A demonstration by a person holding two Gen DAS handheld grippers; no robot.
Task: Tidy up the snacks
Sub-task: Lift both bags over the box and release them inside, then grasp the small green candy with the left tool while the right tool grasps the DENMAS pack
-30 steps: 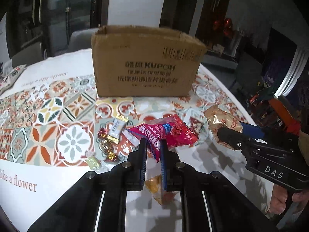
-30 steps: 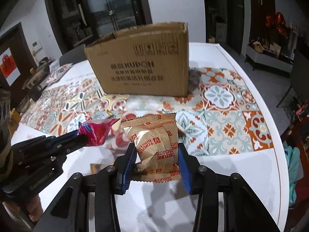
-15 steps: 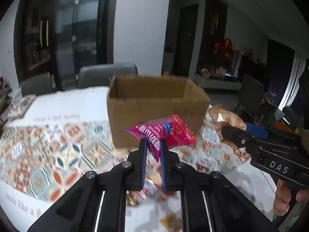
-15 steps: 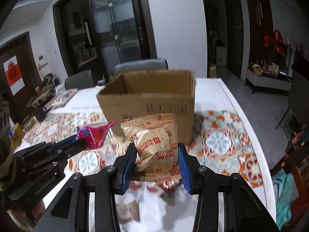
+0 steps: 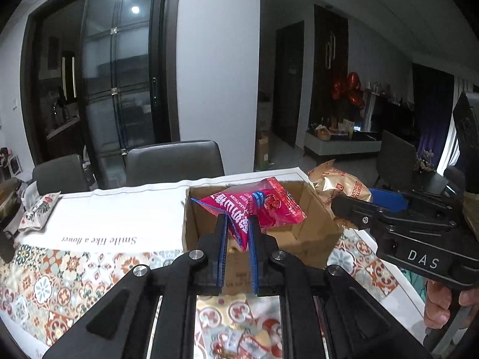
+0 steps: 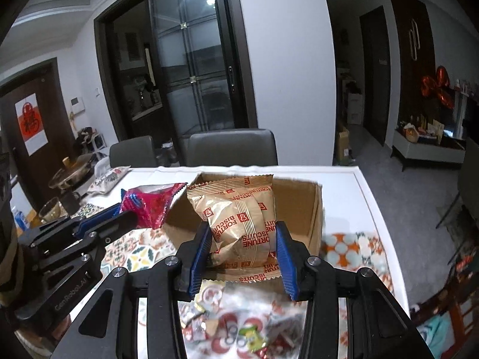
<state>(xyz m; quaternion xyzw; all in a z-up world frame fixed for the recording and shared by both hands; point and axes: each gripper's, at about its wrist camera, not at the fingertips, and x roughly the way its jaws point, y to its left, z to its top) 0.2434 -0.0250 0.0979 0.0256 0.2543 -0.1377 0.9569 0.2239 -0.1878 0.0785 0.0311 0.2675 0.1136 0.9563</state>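
Snacks: a red packet (image 5: 254,206) is clamped between the nearly closed pads of the left gripper (image 5: 236,239), and a gold biscuit packet (image 6: 239,224) is pinched between the pads of the right gripper (image 6: 242,239), whose jaws stand wider. Both packets are held up over the box (image 6: 311,218), which lies just ahead of and below the fingertips. The box is open at the top; in the left wrist view a pale item is glimpsed low inside, just past the left pad, but what it is cannot be told. The rest of the interior is hidden by the packets.

Red packet: gripped at its near corner, long axis running ahead and to the right of the left gripper. Biscuit packet: gripped across its sides, long axis pointing away along the fingers, print upside down.

Seen only in the left wrist view: a hand (image 5: 443,305) on the right gripper's handle. Seen more clearly in the right wrist view: loose sweets (image 6: 239,332) on the tablecloth (image 6: 131,251) beneath the gripper, blurred.
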